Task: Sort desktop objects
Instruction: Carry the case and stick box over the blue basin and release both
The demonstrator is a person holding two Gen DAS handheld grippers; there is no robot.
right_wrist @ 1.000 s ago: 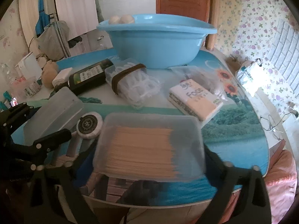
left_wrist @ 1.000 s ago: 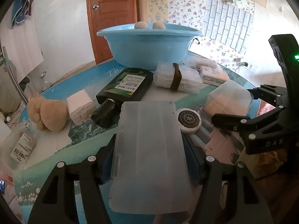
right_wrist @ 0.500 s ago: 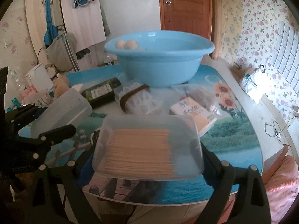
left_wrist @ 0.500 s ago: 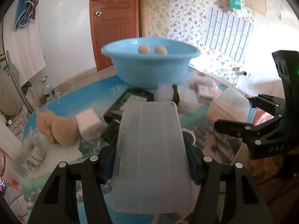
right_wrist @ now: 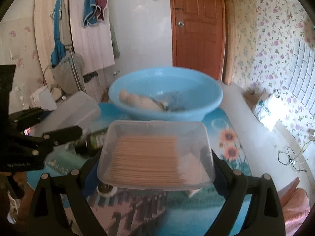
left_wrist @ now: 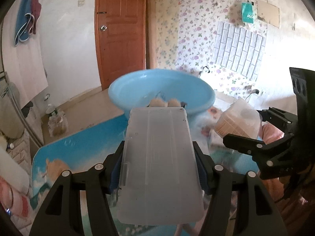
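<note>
My left gripper point(left_wrist: 158, 175) is shut on a long frosted plastic case point(left_wrist: 159, 163) and holds it up above the table, just short of the blue basin point(left_wrist: 137, 88). My right gripper point(right_wrist: 155, 169) is shut on a clear box of wooden toothpicks point(right_wrist: 153, 155), also lifted in front of the basin point(right_wrist: 196, 86). The basin holds beige plush items point(right_wrist: 133, 100). Each gripper shows in the other's view: the right one with its box point(left_wrist: 238, 122) on the right, the left one with its case point(right_wrist: 76, 108) on the left.
The table has a blue printed cloth point(left_wrist: 88, 143) with sunflowers point(right_wrist: 228, 137). A dark bottle point(right_wrist: 92, 141) lies beneath the left gripper. A round tin point(right_wrist: 106, 188) sits under the toothpick box. A wooden door point(left_wrist: 120, 29) is behind the table.
Both grippers have risen and moved forward with their boxes. The basin now shows from above with its inside visible. The items on the table have dropped out of view under the held boxes.
</note>
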